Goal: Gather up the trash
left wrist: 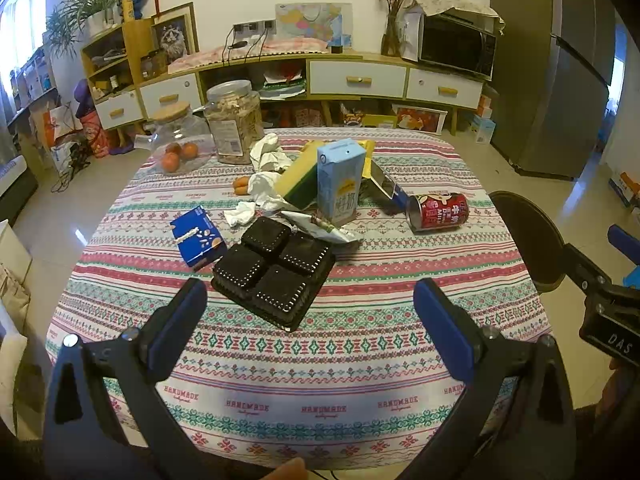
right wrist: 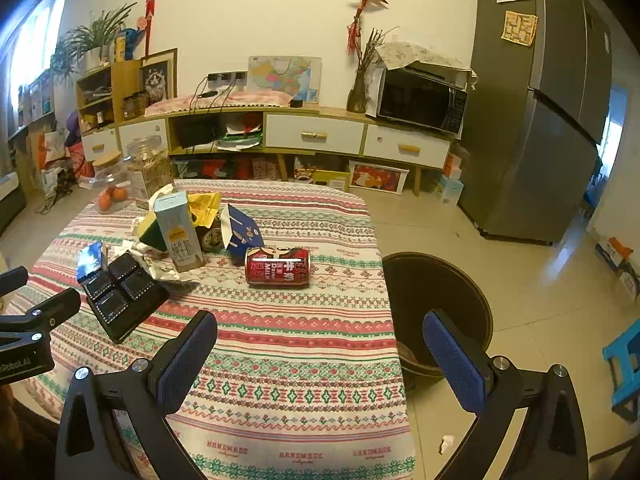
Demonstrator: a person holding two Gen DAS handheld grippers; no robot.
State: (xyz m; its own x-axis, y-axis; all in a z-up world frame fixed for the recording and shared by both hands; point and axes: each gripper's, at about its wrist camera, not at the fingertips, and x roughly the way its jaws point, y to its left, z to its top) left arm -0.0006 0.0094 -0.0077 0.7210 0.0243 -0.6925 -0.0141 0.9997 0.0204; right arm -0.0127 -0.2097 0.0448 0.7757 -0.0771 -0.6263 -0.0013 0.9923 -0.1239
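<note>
My left jaws: the left gripper (left wrist: pixel 310 312) is spread wide, holding nothing, hovering above the tablecloth (left wrist: pixel 320 364).
Black tray (left wrist: pixel 276 270): straight ahead of my left jaws, nearest them, lying flat, corner toward me.
Milk carton (left wrist: pixel 341 182): upright behind the tray, amid tissues and wrappers.
Red can (right wrist: pixel 278 266): on its side, long axis crosswise to me, ahead of my right jaws; I judge my right arm nearer.
My right jaws: the right gripper (right wrist: pixel 320 354) is spread wide, empty.
Bin (right wrist: pixel 438 308): on the floor, just beside the table's right edge.
</note>
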